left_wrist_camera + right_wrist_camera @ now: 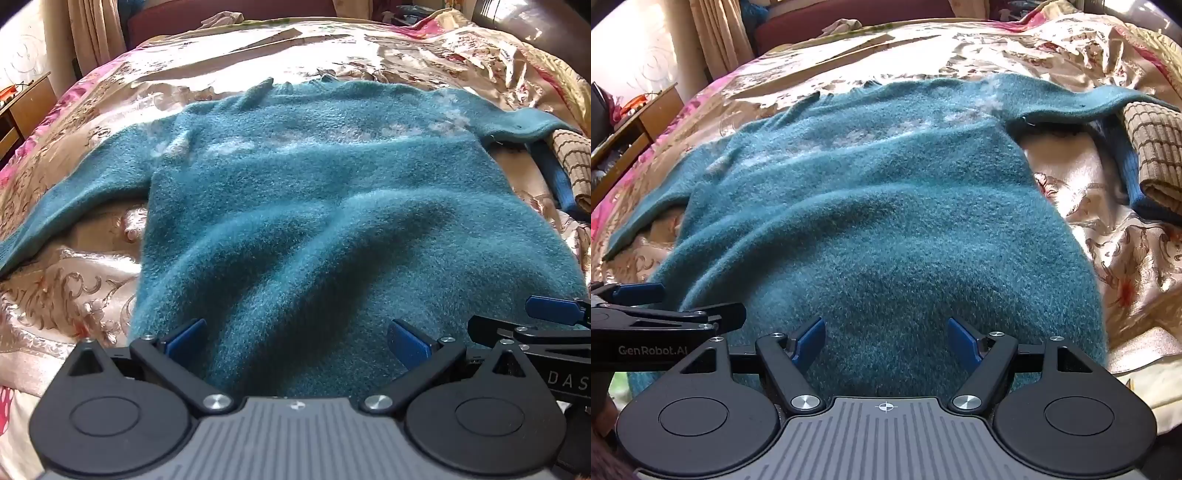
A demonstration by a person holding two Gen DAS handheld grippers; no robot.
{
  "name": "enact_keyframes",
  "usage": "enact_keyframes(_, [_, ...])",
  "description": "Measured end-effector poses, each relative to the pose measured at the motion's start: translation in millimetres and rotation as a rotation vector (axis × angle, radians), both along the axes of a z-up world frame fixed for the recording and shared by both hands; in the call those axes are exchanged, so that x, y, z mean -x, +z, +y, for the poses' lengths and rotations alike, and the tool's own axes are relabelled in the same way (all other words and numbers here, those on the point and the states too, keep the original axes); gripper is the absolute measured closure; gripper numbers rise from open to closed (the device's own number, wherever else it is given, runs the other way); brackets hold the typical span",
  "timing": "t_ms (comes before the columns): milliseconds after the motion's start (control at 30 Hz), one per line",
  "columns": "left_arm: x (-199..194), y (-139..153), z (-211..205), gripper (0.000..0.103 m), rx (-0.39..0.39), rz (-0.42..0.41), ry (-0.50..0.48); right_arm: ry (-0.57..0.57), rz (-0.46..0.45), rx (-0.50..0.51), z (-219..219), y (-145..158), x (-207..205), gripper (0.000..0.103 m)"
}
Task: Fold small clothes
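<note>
A teal fuzzy sweater (pixel 295 206) lies spread flat on a bed (pixel 92 295) covered with a shiny floral bedspread, its hem nearest the cameras and its neck toward the far end. One sleeve stretches out to the left side of the bed; the other runs to the right, where its end drapes beside a folded brown checked cloth (pixel 572 162) that lies on a darker blue piece of fabric. Soft wrinkles run across the sweater's body, and pale worn patches show near its shoulders. The left tool (pixel 297 341) hangs over the hem with its blue pads wide apart, released, nothing pinched between them; whether the pads touch the knit I cannot tell. The right tool (pixel 886 341) is just beside it, also over the hem, its pads spread and gripping nothing. Each tool shows at the edge of the other's view, so the two sit side by side and close. A wooden nightstand (pixel 639 122) stands left of the bed, with curtains behind it, and sunlight falls on the far bedspread.
</note>
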State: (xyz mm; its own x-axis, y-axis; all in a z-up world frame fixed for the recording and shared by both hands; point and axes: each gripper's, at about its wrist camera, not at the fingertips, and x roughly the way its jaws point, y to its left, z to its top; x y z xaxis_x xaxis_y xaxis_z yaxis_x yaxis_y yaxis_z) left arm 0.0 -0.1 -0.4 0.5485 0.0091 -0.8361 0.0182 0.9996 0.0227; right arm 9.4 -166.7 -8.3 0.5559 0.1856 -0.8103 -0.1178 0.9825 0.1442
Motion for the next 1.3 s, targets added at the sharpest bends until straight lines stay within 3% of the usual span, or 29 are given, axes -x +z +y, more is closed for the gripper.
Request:
enact_keyframes(267, [-2, 0, 2, 0.000, 0.022, 0.022, 0.010, -0.001, 0.007, -0.004, 0, 0, 0, 0.028])
enact_keyframes(1033, [9, -7, -4, 0.000, -0.020, 0.012, 0.016, -0.001, 0.016, -0.004, 0, -5, 5, 0.028])
enact_keyframes(1300, [10, -19, -2, 0.000, 0.002, 0.075, 0.027, 0.013, 0.024, -0.003, 3, -8, 6, 0.026])
